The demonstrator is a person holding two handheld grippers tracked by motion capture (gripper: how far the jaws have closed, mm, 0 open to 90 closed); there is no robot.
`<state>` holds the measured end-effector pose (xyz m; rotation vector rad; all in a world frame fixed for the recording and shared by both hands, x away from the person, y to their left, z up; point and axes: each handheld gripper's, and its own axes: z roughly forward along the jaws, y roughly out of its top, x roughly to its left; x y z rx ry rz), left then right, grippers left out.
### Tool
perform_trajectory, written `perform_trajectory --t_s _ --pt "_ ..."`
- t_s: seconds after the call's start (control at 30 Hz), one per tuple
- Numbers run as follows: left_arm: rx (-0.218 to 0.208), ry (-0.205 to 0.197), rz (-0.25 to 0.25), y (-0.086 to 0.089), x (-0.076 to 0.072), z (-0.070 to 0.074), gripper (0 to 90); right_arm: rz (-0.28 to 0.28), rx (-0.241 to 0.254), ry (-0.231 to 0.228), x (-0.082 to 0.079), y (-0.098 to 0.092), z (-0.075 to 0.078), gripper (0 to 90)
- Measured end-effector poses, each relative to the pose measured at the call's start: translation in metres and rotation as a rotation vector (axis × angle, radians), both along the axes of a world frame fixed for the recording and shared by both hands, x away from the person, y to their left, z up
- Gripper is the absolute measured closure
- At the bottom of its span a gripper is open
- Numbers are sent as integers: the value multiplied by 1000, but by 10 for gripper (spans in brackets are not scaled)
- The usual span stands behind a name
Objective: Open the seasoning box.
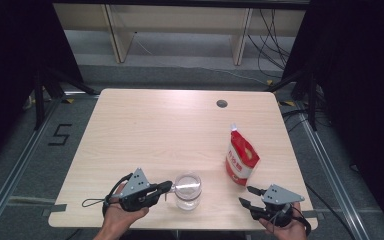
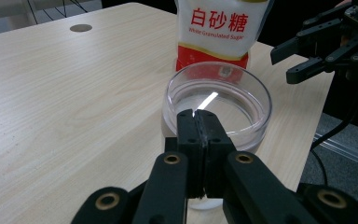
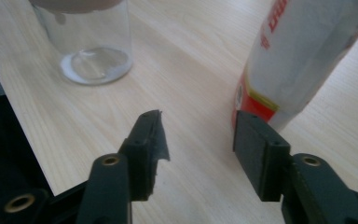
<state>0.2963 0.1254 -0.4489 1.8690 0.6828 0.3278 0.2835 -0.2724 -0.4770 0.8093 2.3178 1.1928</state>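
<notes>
left gripper (image 1: 167,187) pinches the glass jar's (image 1: 188,190) near rim; right gripper (image 1: 245,195) half-open beside the sugar bag (image 1: 241,159).

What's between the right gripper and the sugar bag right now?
Nothing visible. The right gripper has open jaws aimed at the sugar bag, with bare table between them. The glass jar stands off to its left, pinched by the left gripper.

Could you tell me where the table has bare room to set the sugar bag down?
The far half of the table is bare, from the glass jar to the round hole. The near edge is crowded: jar, sugar bag, both hand-held grippers.
</notes>
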Motion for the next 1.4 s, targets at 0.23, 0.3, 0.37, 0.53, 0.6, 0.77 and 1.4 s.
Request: perform_trajectory --t_s 0.23,0.3,0.37,0.53,0.6,0.77,1.4 --pt "-11 11 23 0 -1 -2 883 59 57 -27 -5 12 5 648" --pt "-19 13 27 0 -1 -3 883 75 82 -29 -6 18 6 673" --pt "-29 10 19 0 0 -4 884 92 87 -35 -7 23 8 697" --pt "-17 4 24 0 -2 -3 882 107 115 -27 -7 35 9 773" --pt "-15 0 22 1 -1 -3 882 132 113 -34 -6 40 10 786" --pt "-22 5 30 1 -2 -4 882 160 96 -40 -3 51 10 813" --pt "-15 -24 38 2 -4 -4 875 206 85 -27 15 80 6 862"
